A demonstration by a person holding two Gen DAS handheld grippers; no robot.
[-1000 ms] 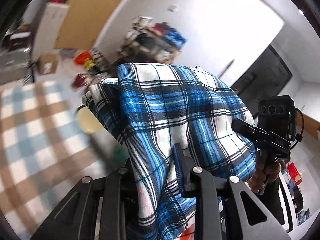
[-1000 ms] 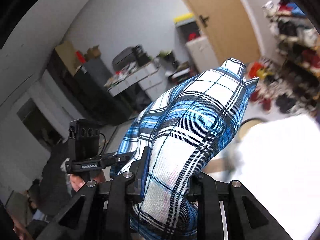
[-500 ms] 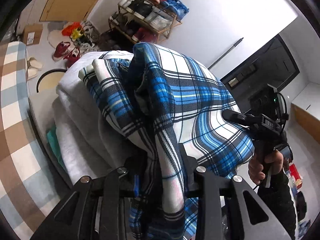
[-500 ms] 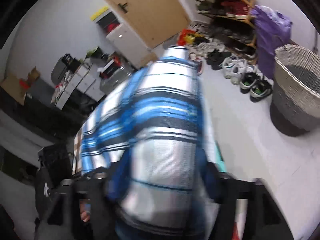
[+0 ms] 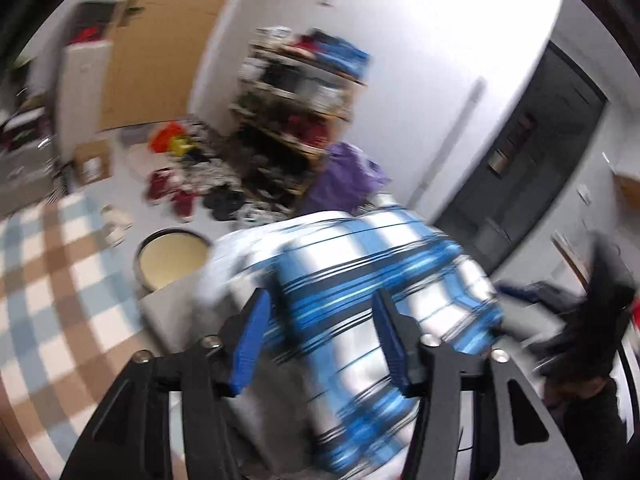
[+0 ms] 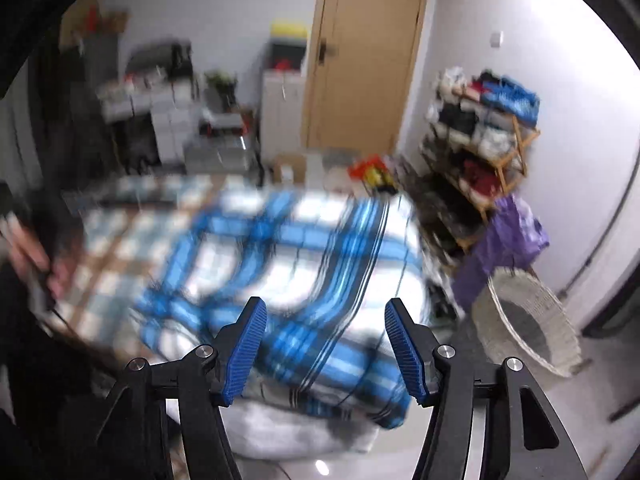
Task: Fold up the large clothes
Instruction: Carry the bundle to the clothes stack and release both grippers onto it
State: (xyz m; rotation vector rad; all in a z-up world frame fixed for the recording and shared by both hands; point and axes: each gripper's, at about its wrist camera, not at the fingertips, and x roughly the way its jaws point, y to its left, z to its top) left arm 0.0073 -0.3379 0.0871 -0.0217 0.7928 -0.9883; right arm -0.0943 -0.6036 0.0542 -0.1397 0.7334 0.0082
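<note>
Both grippers tilt down over plaid shirt (image 6: 288, 280); left gripper (image 5: 320, 336) opening, right gripper (image 6: 322, 348) closing, neither clamping cloth.

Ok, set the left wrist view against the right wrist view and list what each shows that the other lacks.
Left wrist only: a round cream-topped stool, a dark door and the left claw, jaws opening, pads clear of the cloth. Right wrist only: a wicker basket, a wooden door and the right claw, jaws closing, pads clear too. Both: the blue plaid shirt on a pale folded pile, the shoe rack and a purple bag.
</note>
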